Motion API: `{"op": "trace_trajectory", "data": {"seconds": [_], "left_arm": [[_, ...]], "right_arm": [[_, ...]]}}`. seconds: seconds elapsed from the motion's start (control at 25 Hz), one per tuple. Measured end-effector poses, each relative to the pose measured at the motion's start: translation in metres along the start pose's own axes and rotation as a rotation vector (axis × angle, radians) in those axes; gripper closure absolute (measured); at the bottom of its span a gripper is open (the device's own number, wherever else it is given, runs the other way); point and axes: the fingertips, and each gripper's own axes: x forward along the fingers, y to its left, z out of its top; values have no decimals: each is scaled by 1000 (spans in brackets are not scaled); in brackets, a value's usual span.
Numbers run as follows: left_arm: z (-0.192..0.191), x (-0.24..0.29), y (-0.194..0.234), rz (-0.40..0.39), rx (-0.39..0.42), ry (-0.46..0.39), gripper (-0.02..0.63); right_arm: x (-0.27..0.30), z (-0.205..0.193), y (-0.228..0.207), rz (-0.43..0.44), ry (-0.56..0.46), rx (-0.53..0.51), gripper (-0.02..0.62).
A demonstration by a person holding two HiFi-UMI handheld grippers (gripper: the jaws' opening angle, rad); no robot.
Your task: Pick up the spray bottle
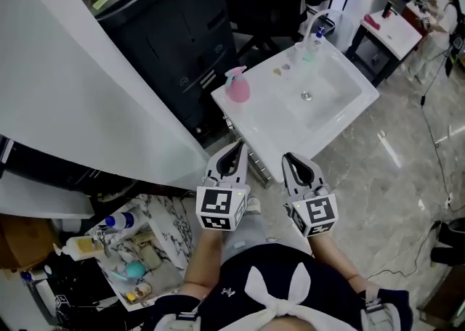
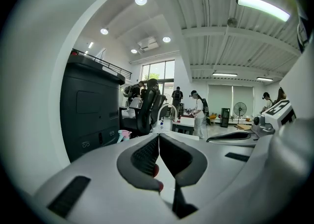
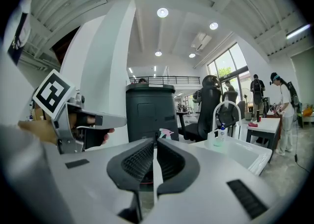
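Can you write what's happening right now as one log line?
stage: before pickup | left gripper: shut, empty | right gripper: shut, empty | spray bottle: upright on sink corner, untouched

You see the pink spray bottle (image 1: 237,86) standing upright at the left corner of the white worktop (image 1: 267,125).

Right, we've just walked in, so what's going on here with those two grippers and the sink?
A person holds a two-jaw gripper in each hand, both aimed toward a white sink unit. The left gripper and the right gripper each have their jaws together with nothing between them. The pink spray bottle stands upright on the sink's corner nearest the black cabinet, untouched and ahead of both grippers. The pick-up has not yet begun.
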Motion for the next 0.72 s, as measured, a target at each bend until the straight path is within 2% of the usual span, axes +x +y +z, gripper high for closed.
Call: {"op": "trace_trajectory", "data": {"seconds": [0.24,0.48,0.72], "left_arm": [[10,16,19,14,20,-4,578],[17,30,30,30,115,-13,578],[26,43,43,35,116,-30,577]], "right_arm": [[13,6,-8,-8,11,-11,560],[29,9,-8,0,17,-21,560],[40,15,-11,-6,14,-29,560]]}}
